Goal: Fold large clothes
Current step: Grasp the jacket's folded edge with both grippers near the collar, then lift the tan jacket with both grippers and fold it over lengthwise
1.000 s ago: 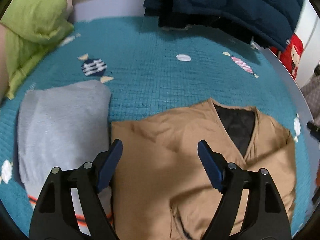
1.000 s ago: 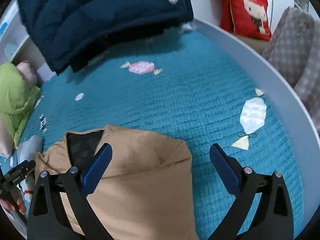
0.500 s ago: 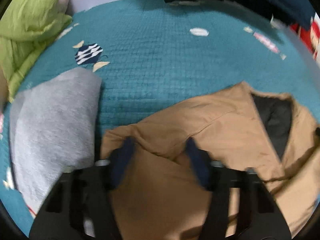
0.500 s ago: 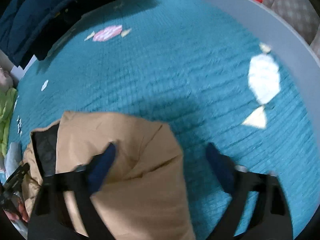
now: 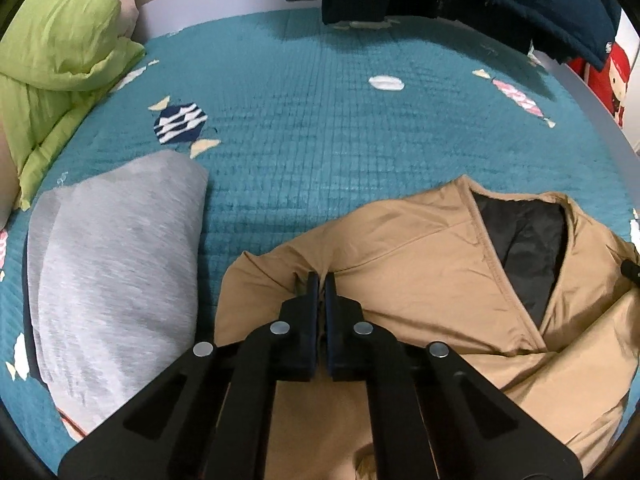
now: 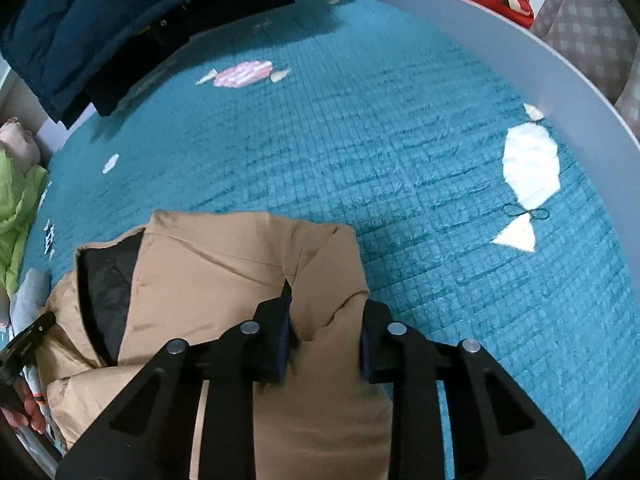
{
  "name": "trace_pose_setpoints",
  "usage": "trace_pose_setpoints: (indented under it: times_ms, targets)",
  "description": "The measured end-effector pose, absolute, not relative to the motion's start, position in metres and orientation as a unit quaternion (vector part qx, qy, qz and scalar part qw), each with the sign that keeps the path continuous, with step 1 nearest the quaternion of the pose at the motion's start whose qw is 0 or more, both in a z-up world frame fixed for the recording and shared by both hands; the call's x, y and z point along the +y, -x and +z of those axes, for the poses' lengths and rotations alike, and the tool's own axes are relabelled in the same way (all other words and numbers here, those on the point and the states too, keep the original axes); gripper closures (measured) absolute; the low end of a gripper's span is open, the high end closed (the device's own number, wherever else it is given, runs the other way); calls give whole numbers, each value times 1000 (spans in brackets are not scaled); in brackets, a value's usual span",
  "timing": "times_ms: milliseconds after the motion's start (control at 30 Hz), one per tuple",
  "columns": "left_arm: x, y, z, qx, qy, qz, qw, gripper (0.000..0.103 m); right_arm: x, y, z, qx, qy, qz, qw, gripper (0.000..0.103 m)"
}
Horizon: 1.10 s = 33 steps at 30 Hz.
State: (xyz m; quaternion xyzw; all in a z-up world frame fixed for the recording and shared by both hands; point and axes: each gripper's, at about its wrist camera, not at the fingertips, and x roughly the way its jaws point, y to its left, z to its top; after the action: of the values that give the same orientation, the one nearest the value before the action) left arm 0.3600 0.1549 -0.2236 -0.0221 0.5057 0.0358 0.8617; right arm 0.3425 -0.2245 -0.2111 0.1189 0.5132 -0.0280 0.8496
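A: Item one, lower left of the left wrist view: grey garment (image 5: 112, 264), already folded into a thick oblong, lying on the teal quilt (image 5: 320, 120). I count that as done

B: Item two?

A: Tan jacket (image 5: 420, 264), lower centre to lower right of the same view, just beside the grey one with a strip of quilt between. Smooth, slightly shiny shell, black lining (image 5: 524, 248) showing in the open V neck, shoulders toward the top of the frame. Sleeves appear tucked in; the body seems not yet folded over, so I judge it part-way

B: Grippers?

A: Left gripper (image 5: 319, 280): fingers pressed nearly together, pinching a ridge of tan fabric at the jacket's left shoulder. Right gripper (image 6: 326, 320), lower centre of the right wrist view: fingers narrowed around a raised bunch of the jacket (image 6: 224, 272) at its other shoulder, cloth filling the gap between them

B: Remaining work?

A: Likely lifting both shoulders and bringing them down over the hem, then squaring up. The navy padded coat (image 6: 120, 12) at the upper left of the right view lies unfolded, possibly next
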Motion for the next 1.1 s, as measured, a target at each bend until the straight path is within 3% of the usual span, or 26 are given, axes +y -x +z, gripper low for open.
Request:
trace_pose_setpoints:
  times_ms: [600,1100]
  targets:
    - [156,-300,-133,431,19,11,902,100,-216,-288,-126,437,-112,-19,892,81]
    - [160,-187,-76,364,-2,1,931,100,-219,-187,-68,367,-102,2,925,82]
